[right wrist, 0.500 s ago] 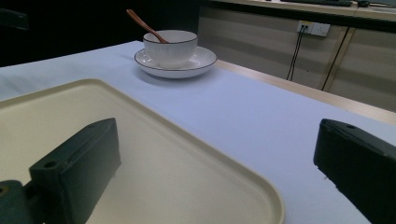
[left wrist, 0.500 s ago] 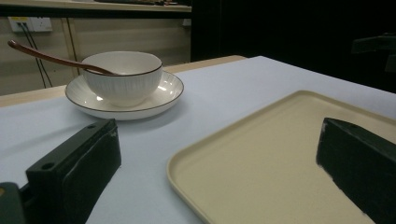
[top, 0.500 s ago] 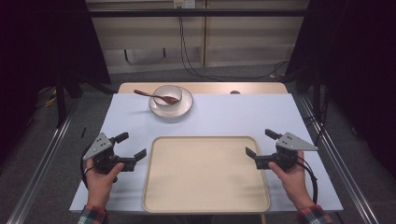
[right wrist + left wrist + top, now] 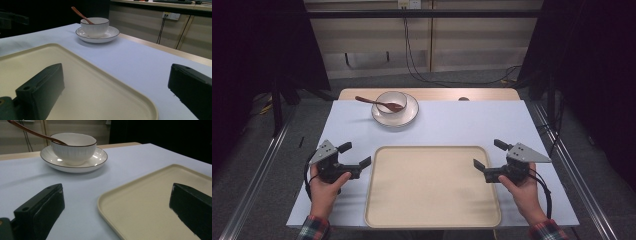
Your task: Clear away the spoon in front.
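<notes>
This place looks like a laboratory or a test room for recordings, not a home. The table [image 4: 532, 150] has a plain pale cover and stands alone between metal rails [image 4: 254, 187] on a grey floor, with black curtains [image 4: 257, 45] hanging on both sides. Behind it, loose cables [image 4: 412, 60] run down a bare panelled wall from a socket [image 4: 171, 16], and the person holds a cabled gripping tool in each hand.

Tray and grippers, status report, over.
Left gripper open, empty, at tray's left edge. Right gripper open, empty, at right edge. Tray bare, flat on table. Bowl with spoon on saucer beyond; nothing in the way.
</notes>
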Tool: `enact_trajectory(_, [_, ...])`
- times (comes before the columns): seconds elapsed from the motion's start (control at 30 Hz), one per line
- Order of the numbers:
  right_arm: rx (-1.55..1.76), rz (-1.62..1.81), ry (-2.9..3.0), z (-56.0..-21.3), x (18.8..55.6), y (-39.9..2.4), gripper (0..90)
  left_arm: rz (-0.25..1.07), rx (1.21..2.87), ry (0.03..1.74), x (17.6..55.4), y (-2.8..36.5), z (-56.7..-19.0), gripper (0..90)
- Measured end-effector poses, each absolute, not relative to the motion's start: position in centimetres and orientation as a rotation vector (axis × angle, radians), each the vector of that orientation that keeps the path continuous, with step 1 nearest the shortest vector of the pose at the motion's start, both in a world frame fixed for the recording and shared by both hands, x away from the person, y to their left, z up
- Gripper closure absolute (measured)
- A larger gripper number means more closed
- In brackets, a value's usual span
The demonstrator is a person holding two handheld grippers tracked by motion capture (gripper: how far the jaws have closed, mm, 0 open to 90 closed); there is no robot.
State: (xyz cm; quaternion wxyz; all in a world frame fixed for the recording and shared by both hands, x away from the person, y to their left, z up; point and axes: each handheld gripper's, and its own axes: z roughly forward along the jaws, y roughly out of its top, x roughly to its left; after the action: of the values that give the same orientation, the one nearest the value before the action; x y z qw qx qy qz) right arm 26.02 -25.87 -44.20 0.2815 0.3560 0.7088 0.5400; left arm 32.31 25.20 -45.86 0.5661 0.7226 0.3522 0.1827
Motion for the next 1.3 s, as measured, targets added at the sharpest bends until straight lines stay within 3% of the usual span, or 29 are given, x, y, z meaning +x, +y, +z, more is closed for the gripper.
enact_trajectory(0.67, [0.958, 1.475, 1.918, -44.4, 26.1, -25.7, 0.3, 0.481, 1.638, 0.907, 38.6, 23.1, -42.6, 0.0])
enact_trajectory(1.3, [0.954, 1.484, 1.921, -44.4, 26.2, -25.6, 0.9, 0.537, 1.596, 1.047, 43.5, 22.5, -44.0, 0.0])
